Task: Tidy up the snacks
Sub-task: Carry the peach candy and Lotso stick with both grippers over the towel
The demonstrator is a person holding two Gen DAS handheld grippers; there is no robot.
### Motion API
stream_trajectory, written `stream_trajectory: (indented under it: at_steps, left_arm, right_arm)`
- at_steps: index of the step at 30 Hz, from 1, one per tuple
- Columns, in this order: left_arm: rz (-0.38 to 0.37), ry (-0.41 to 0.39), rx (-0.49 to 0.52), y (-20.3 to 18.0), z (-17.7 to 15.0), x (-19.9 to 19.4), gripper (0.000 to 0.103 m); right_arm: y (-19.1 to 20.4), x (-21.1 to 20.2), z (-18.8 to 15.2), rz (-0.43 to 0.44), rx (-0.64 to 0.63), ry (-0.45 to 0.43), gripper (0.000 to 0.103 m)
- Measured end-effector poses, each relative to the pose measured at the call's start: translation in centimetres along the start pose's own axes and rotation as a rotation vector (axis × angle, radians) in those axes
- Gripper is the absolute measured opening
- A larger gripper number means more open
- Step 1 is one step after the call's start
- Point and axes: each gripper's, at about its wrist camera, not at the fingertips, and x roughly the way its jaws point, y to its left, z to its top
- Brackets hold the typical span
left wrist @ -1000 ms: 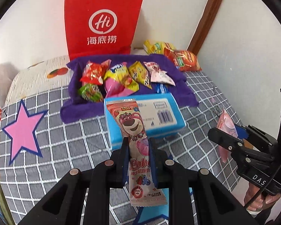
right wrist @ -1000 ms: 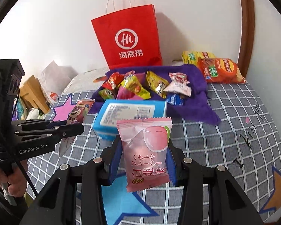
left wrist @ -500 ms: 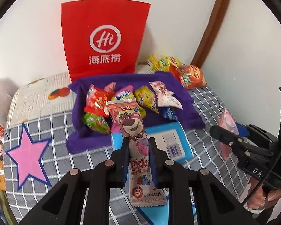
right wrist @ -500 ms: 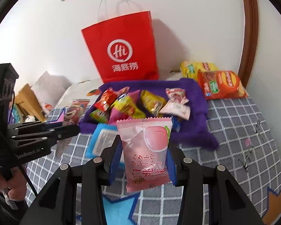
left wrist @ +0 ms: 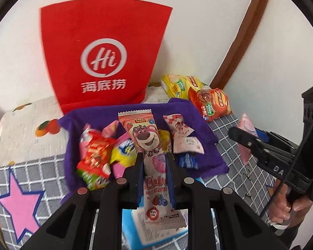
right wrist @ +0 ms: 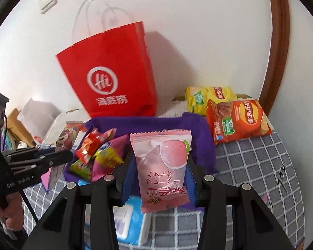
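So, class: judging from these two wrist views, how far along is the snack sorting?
Done: several wrapped snacks already lie on the purple cloth. In hand: the left gripper grips the bear bar; the right gripper grips the peach packet. Left: placing both; the crisp bags lie off the cloth.

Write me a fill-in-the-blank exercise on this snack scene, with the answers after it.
1. The left gripper is shut on the long ___ bear snack bar.
2. The right gripper is shut on a pink ___ snack packet.
3. The loose snacks lie on a ___ cloth.
4. The red paper bag stands ___ that cloth.

Answers: strawberry; peach; purple; behind
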Motion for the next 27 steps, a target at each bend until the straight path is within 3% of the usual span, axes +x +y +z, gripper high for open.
stream_trajectory:
  at_steps: [13,27]
  left_arm:
    - [-0.041,0.061,0.005,-1.6,2.4,8.0,0.019]
    - [-0.044,0.069,0.011,-1.2,2.3,10.7,0.019]
  right_arm:
    - [-3.7,8.0,-0.1,0.015,0.052,0.102,0.043]
    - [-4.7,11.8,-1.9,0.043,0.077,0.153,0.043]
